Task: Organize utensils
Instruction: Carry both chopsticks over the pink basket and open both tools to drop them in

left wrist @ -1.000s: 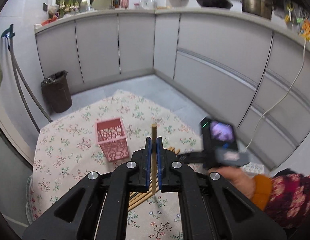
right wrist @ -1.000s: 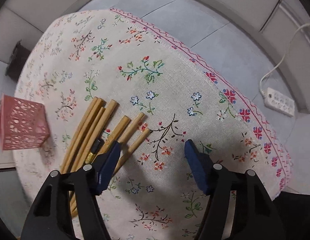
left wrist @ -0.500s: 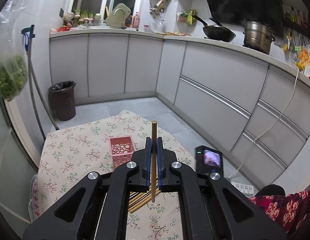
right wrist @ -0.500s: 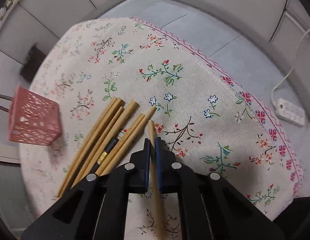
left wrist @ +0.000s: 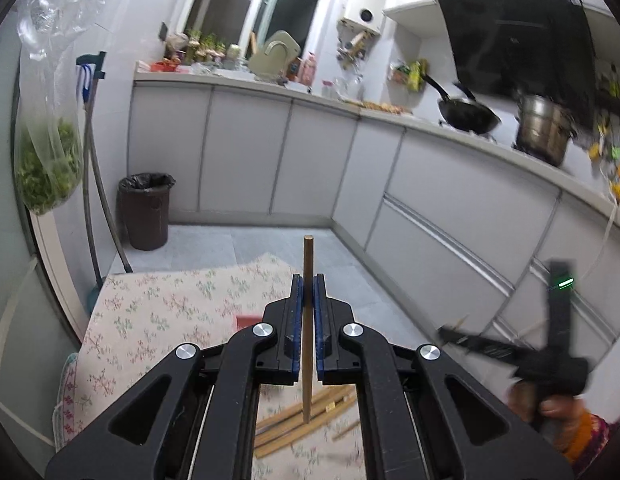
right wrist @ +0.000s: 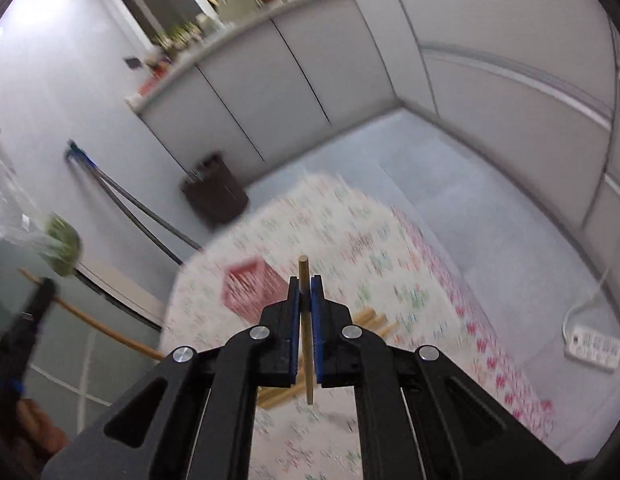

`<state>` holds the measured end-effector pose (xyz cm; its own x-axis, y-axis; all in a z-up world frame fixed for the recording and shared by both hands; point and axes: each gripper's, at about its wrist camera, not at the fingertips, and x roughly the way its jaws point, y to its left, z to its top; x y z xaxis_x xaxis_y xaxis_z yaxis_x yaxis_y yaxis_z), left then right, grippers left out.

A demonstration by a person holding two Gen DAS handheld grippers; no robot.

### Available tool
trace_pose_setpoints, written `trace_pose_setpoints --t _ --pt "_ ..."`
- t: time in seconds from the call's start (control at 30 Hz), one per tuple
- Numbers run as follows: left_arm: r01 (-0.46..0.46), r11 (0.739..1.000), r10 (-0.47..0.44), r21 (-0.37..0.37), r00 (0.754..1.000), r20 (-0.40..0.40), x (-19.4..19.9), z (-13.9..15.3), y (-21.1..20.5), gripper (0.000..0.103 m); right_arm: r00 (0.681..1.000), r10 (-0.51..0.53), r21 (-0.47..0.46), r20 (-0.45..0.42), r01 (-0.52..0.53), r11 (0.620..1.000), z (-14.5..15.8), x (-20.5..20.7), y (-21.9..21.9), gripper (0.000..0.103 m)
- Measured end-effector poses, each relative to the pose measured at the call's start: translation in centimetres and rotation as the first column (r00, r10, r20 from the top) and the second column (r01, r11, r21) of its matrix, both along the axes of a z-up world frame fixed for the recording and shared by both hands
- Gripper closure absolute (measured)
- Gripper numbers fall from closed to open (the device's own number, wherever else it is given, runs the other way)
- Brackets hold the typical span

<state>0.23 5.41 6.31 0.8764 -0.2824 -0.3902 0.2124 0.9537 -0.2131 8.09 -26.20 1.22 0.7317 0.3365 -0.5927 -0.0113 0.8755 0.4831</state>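
- Left wrist: our left tongs (left wrist: 306,300) stayed clamped on one chopstick (left wrist: 308,264), now lifted; the spare chopsticks (left wrist: 306,416) lay on the worktop (left wrist: 150,320).
- Right wrist: our right tongs (right wrist: 305,300), wide a second earlier, had clamped a second chopstick (right wrist: 304,276) and raised it; pink basket (right wrist: 250,284) next, we judged.

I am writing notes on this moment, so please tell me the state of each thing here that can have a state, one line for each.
Left claw: shut on a bamboo chopstick, held upright.
Right claw: shut on a second bamboo chopstick.
Pink perforated square utensil basket: upright on the floral tablecloth.
Remaining loose bamboo chopsticks: lying flat in a pile.
Dark lined trash bin: open, no lid.
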Motion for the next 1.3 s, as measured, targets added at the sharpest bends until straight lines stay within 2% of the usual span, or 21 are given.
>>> trace_pose_setpoints --t 0.1,0.17,0.23,0.37,0.47,0.53,0.63,0.67,0.7,0.77,0.8,0.93,1.2,1.3 --pt "-0.070 0.997 0.070 -0.030 0.997 0.010 1.8 0.4 0.4 0.099 0.993 -0.011 0.045 0.114 0.006 0.999 4.0 1.4 -0.5 0.098" --pt "-0.124 0.991 0.125 -0.045 0.992 0.016 3.1 0.4 0.7 0.099 0.987 -0.024 0.082 0.161 0.011 0.997 5.5 2.8 -0.7 0.098" --pt "-0.174 0.984 0.175 -0.039 0.984 0.032 4.8 0.5 0.7 0.099 0.981 -0.028 0.113 0.191 0.006 0.994 6.5 4.8 -0.6 0.098" --pt "-0.209 0.975 0.212 -0.069 0.976 0.042 7.9 0.8 1.3 0.099 0.978 -0.022 0.140 0.206 -0.007 0.990 6.8 7.8 0.4 0.098" --pt "-0.218 0.974 0.219 -0.058 0.976 0.018 10.2 0.0 1.4 0.098 0.978 -0.019 0.144 0.207 -0.011 0.990 5.9 9.9 1.6 0.098" --pt "-0.217 0.975 0.217 -0.047 0.976 -0.003 11.6 -1.4 1.4 0.098 0.978 -0.005 0.111 0.208 -0.019 0.994 5.0 11.2 2.7 0.098" --pt "-0.217 0.975 0.212 -0.054 0.973 -0.086 13.4 -3.5 1.7 0.096 0.980 0.016 0.088 0.197 -0.034 0.995 3.8 12.6 3.9 0.098" --pt "-0.223 0.973 0.217 -0.051 0.970 -0.108 13.6 -3.9 1.9 0.091 0.981 0.030 0.082 0.191 -0.047 0.995 3.4 13.0 4.4 0.098" --pt "-0.227 0.972 0.221 -0.055 0.969 -0.108 13.3 -3.9 2.2 0.087 0.981 0.037 0.075 0.189 -0.052 0.996 3.1 13.3 4.8 0.098" --pt "-0.244 0.967 0.237 -0.074 0.967 -0.090 12.4 -3.5 2.9 0.066 0.982 0.043 0.058 0.186 -0.055 0.997 2.6 13.6 5.4 0.097" --pt "-0.251 0.964 0.244 -0.088 0.966 -0.082 11.8 -3.2 3.3 0.064 0.982 0.047 0.055 0.184 -0.058 0.997 2.5 13.7 5.6 0.098" --pt "-0.256 0.959 0.252 -0.119 0.966 -0.051 10.3 -1.9 4.4 0.063 0.982 0.051 0.034 0.183 -0.058 0.998 2.1 14.0 6.6 0.097" --pt "-0.250 0.963 0.249 -0.097 0.968 -0.026 9.3 -0.4 4.2 0.059 0.981 0.078 -0.012 0.176 -0.077 0.997 0.3 15.0 9.4 0.097" --pt "-0.256 0.963 0.254 -0.086 0.967 -0.035 9.2 -0.3 4.3 0.056 0.980 0.106 -0.031 0.166 -0.102 0.994 -0.5 15.3 10.3 0.093"
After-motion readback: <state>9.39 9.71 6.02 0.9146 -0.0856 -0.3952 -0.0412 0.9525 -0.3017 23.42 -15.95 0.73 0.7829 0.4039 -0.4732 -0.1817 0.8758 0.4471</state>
